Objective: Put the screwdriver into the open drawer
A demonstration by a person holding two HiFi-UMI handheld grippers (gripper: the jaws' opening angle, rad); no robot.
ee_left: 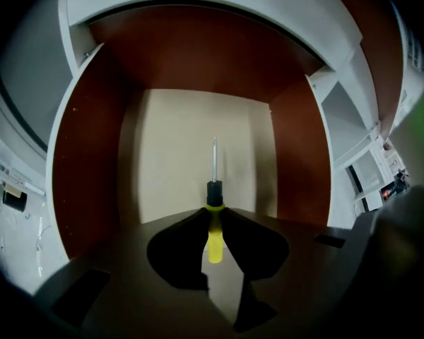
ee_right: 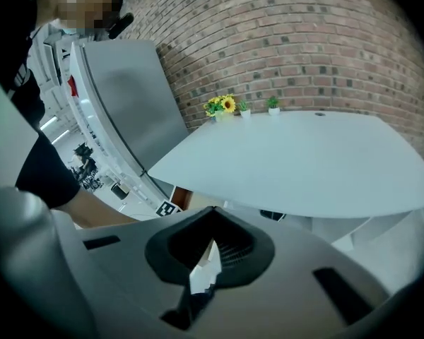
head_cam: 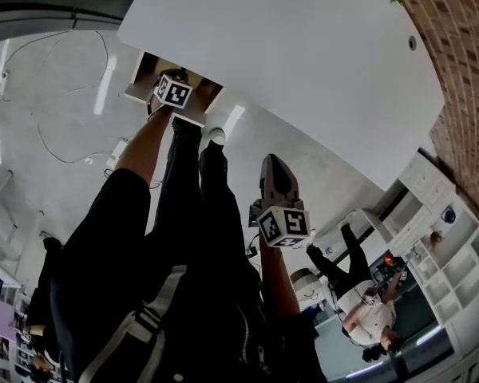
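A screwdriver [ee_left: 213, 191] with a yellow handle, black collar and thin metal shaft is clamped in my left gripper [ee_left: 213, 212], which is shut on the handle. Its tip points into the open drawer [ee_left: 191, 133], which has brown sides and a pale bottom. In the head view the left gripper [head_cam: 174, 92] is at the drawer [head_cam: 142, 74], under the white table's [head_cam: 303, 54] edge. My right gripper [head_cam: 275, 164] hangs apart near the person's legs, its jaws closed tip to tip with nothing held [ee_right: 212, 210].
A brick wall [ee_right: 304, 41] stands behind the white table [ee_right: 304, 161], with small potted plants [ee_right: 222, 105] on the far edge. Cables [head_cam: 56, 102] lie on the pale floor. Another person [head_cam: 367, 306] and white shelves [head_cam: 455, 246] are at the right.
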